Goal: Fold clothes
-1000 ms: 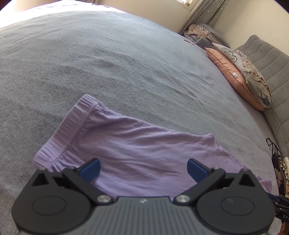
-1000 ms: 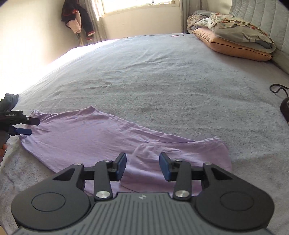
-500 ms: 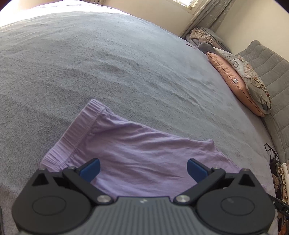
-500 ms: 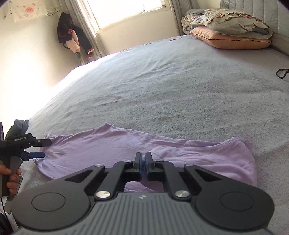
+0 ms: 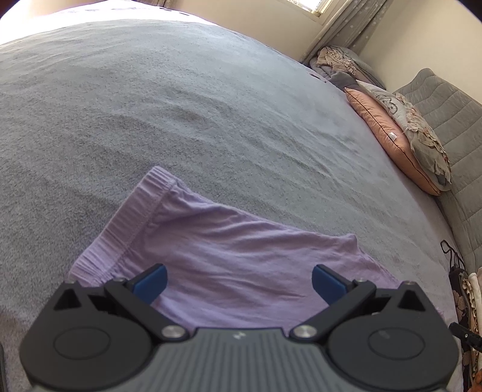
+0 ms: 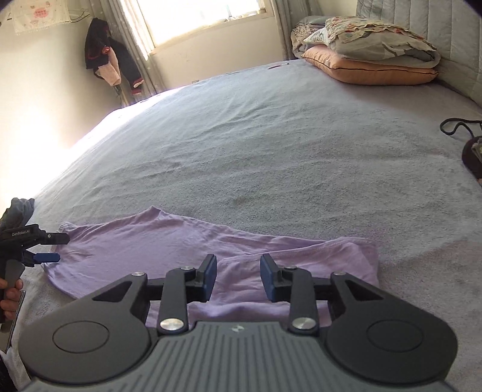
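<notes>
Right claw (image 6: pixel 238 276): jaws parting again after having pinched fully shut half a second ago; nothing between the blue pads now, only purple cloth lying below the gap. Folded-over flap of the purple garment (image 6: pixel 211 250) lies flat under this claw, doubled onto the layer beneath. Earlier frames: claw open over the same flap, then shut, view since lifted a little and rolled. Judged: one fold laid down and released; right hand free for the next grasp.

Left claw (image 5: pixel 239 282): jaws spread wide, holding nothing, poised over the waistband end of the garment (image 5: pixel 229 247). Framing nearly unchanged across the second. Ribbed waistband (image 5: pixel 132 223) unfolded, flat on the bed. Judged: this end likely next to be folded across.

Garment position: near edge of the bed (image 6: pixel 286 144), spread left to right on the grey cover, right end doubled.

Writing: "GenRobot.AI" in white on the left claw's body as seen from the right wrist view (image 6: pixel 20 233). Small maker's mark on each grey housing, too small to read.

Far: orange pillow (image 6: pixel 370 72) under folded bedding by the headboard; dark clothes hanging (image 6: pixel 111 63) beside the window; wall poster print (image 6: pixel 42 13) illegible.
</notes>
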The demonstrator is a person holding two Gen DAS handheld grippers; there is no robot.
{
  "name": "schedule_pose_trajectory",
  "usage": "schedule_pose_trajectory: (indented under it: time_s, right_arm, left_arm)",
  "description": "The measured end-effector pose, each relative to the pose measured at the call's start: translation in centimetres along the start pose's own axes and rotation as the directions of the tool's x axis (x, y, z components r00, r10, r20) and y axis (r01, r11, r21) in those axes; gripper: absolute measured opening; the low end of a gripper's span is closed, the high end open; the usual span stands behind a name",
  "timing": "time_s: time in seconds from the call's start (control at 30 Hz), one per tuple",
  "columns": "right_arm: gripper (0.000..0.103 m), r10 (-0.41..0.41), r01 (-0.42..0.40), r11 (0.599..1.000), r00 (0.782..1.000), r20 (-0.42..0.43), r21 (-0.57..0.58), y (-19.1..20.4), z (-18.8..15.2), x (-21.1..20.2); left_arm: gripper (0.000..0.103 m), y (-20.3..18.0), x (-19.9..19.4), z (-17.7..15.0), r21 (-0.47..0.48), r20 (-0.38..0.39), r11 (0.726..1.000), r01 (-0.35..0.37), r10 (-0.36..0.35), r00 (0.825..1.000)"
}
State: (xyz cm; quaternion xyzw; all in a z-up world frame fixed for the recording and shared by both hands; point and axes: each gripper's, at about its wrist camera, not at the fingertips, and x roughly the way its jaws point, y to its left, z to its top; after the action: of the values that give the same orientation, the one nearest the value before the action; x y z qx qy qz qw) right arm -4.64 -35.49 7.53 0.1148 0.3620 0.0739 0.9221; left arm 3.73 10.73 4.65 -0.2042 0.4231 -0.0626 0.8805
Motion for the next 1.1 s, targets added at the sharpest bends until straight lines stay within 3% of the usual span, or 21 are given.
schedule_pose_trajectory:
  time_s: [0.13,0.27,0.33,0.43,0.5,0.6,0.7,0.83,1.0,1.07,1.1]
  right_arm:
    - [0.035,-0.027,0.017,0.995,0.995,-0.100,-0.096,-1.2,-1.0,-0.5]
    - [0.035,-0.056,0.032,0.975,0.993,-0.104,-0.218,-0.1,-2.1,0.0]
    - [0.033,-0.044,0.007,0.974,0.986,-0.159,-0.225,0.3,-2.5,1.2]
    - [0.031,-0.113,0.034,0.948,0.966,-0.234,-0.315,0.9,-3.5,2.8]
    - [0.031,-0.105,0.034,0.956,0.967,-0.233,-0.290,0.6,-3.1,2.5]
    - [0.033,-0.036,0.001,0.970,0.989,-0.141,-0.244,0.5,-2.2,0.8]
    - [0.033,0.057,-0.068,0.986,0.995,-0.078,-0.151,0.8,-1.3,0.6]
    - [0.033,-0.022,0.015,0.988,0.999,-0.040,-0.154,2.3,0.3,3.2]
    - [0.034,0.003,-0.040,0.973,0.987,-0.161,-0.226,5.9,0.1,6.8]
    - [0.029,-0.067,0.019,0.959,0.984,-0.163,-0.281,7.0,-0.5,7.6]
    - [0.016,-0.108,0.060,0.949,0.984,-0.142,-0.310,7.4,-0.8,7.7]
  left_arm:
    - [0.103,-0.2,0.2,-0.1,0.002,-0.004,1.000,0.001,-0.001,1.000]
    - [0.103,-0.5,0.4,-0.3,0.011,-0.010,1.000,0.000,0.000,1.000]
    - [0.103,-0.7,0.5,-0.4,0.021,-0.013,1.000,0.000,0.000,1.000]
    - [0.103,-0.7,0.5,-0.5,0.028,-0.018,1.000,-0.001,0.001,1.000]
    - [0.103,-0.4,0.4,-0.4,0.016,-0.013,1.000,-0.003,0.003,1.000]
    - [0.103,-0.4,0.3,-0.3,0.009,-0.008,1.000,0.001,-0.001,1.000]
    - [0.103,-0.6,0.4,-0.4,0.016,-0.013,1.000,0.004,-0.004,1.000]
    - [0.103,-0.8,0.7,-0.6,0.028,-0.020,1.000,0.001,-0.001,1.000]
    - [0.103,-0.3,0.8,-0.4,0.014,-0.025,1.000,-0.007,0.007,1.000]
    - [0.103,-0.1,0.8,-0.4,0.009,-0.025,1.000,-0.006,0.006,1.000]
    - [0.103,-0.1,0.8,-0.3,0.007,-0.026,1.000,-0.005,0.005,1.000]
